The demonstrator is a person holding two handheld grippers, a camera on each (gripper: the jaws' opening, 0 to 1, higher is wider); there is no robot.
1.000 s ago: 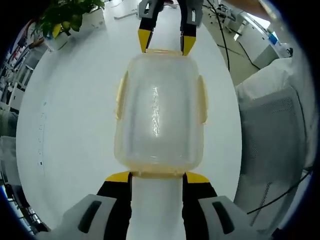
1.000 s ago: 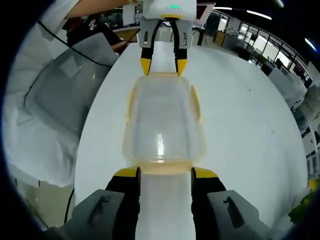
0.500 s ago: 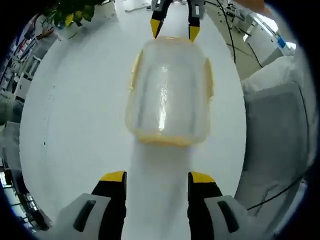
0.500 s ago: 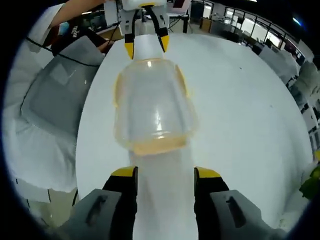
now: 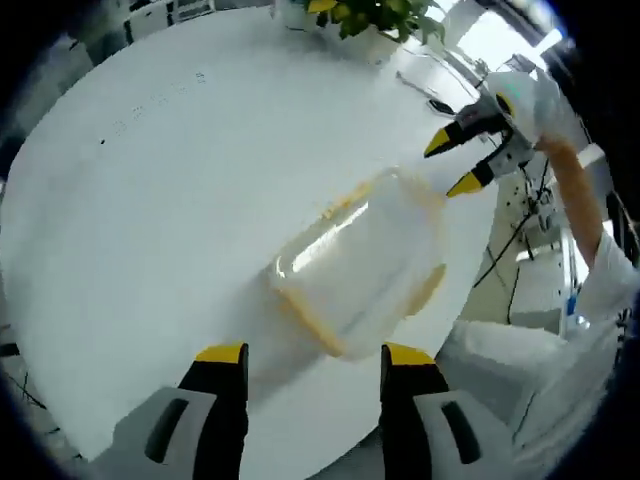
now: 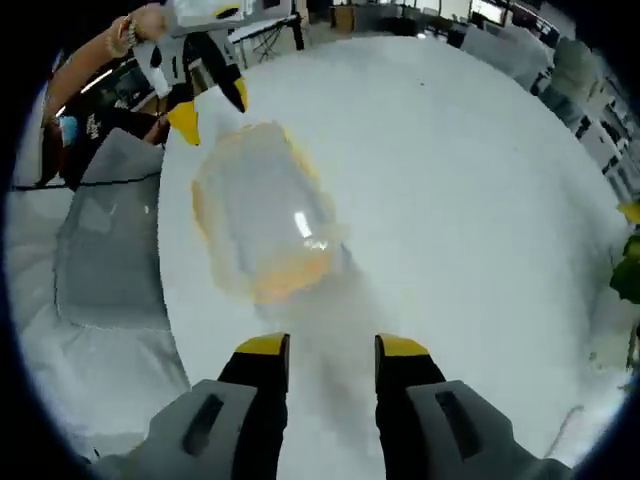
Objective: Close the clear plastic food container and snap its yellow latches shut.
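Now the clear plastic food container with yellow latches (image 5: 362,262) sits on the round white counter (image 5: 150,200), close to the counter's edge. Its clear lid is on top, and the yellow latch strips run along its sides and ends. I cannot tell if the latches are snapped down, because the picture is blurry. In the left gripper view, the left hand-held gripper (image 5: 312,360) is just in front of the box and is not touching it. Its two black jaws with yellow tips are spread apart, with nothing between them. The right hand-held gripper (image 5: 458,165) shows at the far end of the box, held by a person's hand in a white sleeve (image 5: 560,140). Its yellow tips are apart too, and they sit just beside the far end of the box. In the right gripper view, the same box (image 6: 262,210) lies ahead of the right hand-held gripper (image 6: 325,347), whose jaws are apart and hold nothing. The left hand-held gripper (image 6: 212,105) is at the far end of the box there, with its yellow tips apart. A green leafy plant (image 5: 375,15) stands at the far side of the counter. A grey and white cloth-covered thing (image 6: 110,250) sits beside the counter.
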